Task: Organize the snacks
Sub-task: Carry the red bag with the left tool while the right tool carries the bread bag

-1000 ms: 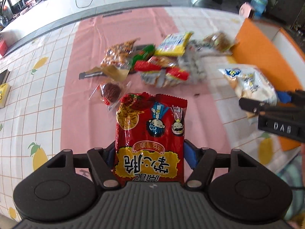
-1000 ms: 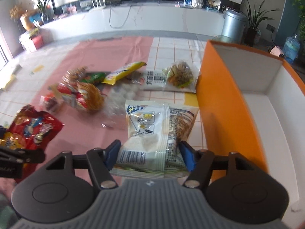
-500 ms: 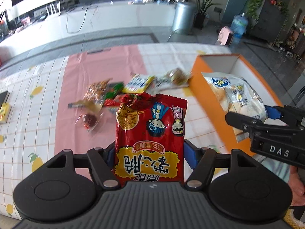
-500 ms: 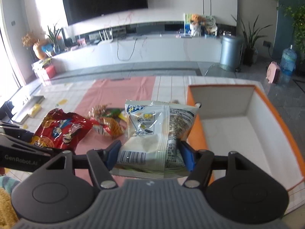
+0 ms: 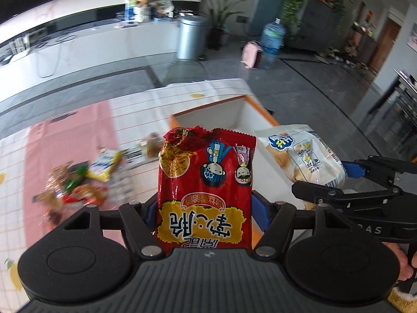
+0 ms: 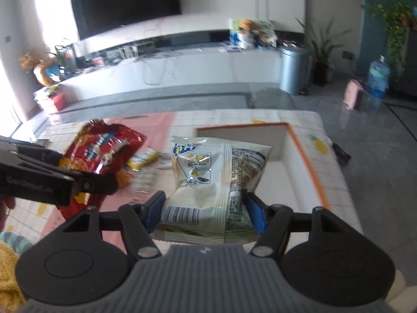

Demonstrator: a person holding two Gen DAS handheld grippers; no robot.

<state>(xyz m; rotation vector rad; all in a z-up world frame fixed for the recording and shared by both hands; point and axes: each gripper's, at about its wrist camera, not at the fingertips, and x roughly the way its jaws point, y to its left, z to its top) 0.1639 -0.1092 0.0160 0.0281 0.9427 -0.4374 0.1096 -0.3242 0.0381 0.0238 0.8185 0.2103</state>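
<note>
My left gripper (image 5: 206, 215) is shut on a red snack packet (image 5: 206, 185) with cartoon faces and holds it high above the table. It also shows in the right wrist view (image 6: 101, 151). My right gripper (image 6: 204, 210) is shut on a white snack bag (image 6: 216, 177), held above the near edge of the orange box (image 6: 307, 167). The white bag (image 5: 302, 156) and right gripper show at the right of the left wrist view. The box's white inside (image 5: 229, 116) lies behind the red packet.
A pile of loose snack packets (image 5: 80, 180) lies on the pink and white checked tablecloth (image 5: 65, 135), left of the box. Beyond the table are a grey floor, a metal bin (image 5: 191, 36) and a water bottle (image 5: 272, 41).
Both grippers have risen well above the table with their packets and tilted up. The box and the pile now look smaller and farther below.
</note>
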